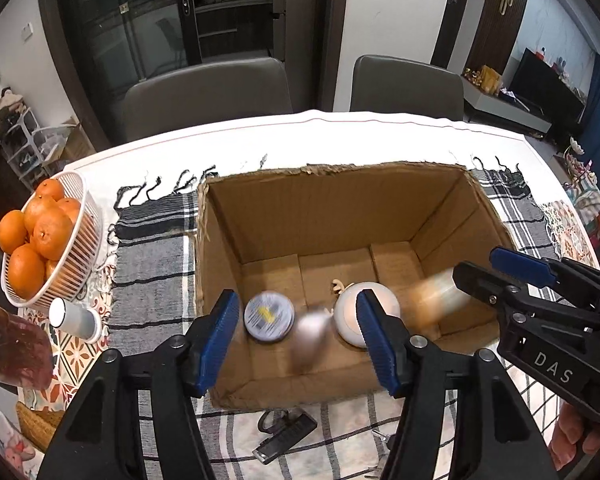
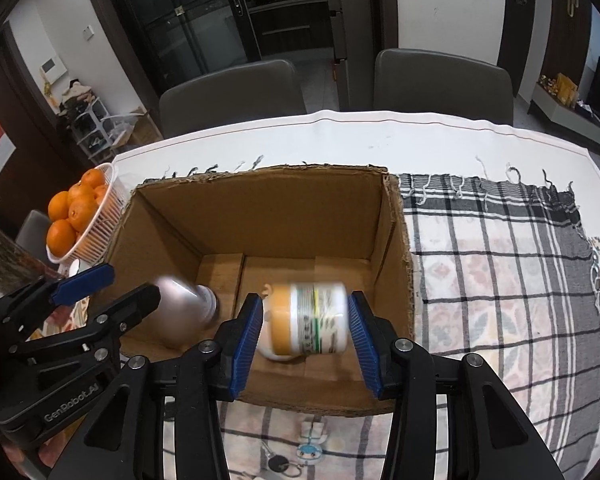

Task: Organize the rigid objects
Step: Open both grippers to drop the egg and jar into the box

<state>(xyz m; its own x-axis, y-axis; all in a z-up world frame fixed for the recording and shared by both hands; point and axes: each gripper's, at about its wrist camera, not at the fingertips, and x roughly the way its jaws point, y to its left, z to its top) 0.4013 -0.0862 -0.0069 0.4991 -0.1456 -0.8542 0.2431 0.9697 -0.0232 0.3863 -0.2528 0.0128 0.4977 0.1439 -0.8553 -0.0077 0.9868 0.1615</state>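
An open cardboard box [image 1: 320, 208] stands on the plaid cloth; it also shows in the right wrist view [image 2: 260, 216]. Inside lie a round tin [image 1: 269, 317] and a white round object [image 1: 350, 316]. My left gripper [image 1: 296, 340] is open above the box, with a blurred silver bottle [image 1: 310, 336] falling between its fingers. My right gripper [image 2: 306, 340] is open above the box, and a blurred jar with a yellow lid and white label [image 2: 306, 322] is loose between its fingers. The right gripper [image 1: 500, 276] shows in the left wrist view, the left gripper [image 2: 112, 292] in the right wrist view.
A white basket of oranges [image 1: 40, 240] and a white cup [image 1: 74, 318] lie left of the box. Keys and a dark fob [image 1: 284, 432] lie on the cloth in front of the box. Two grey chairs [image 1: 208, 96] stand behind the table.
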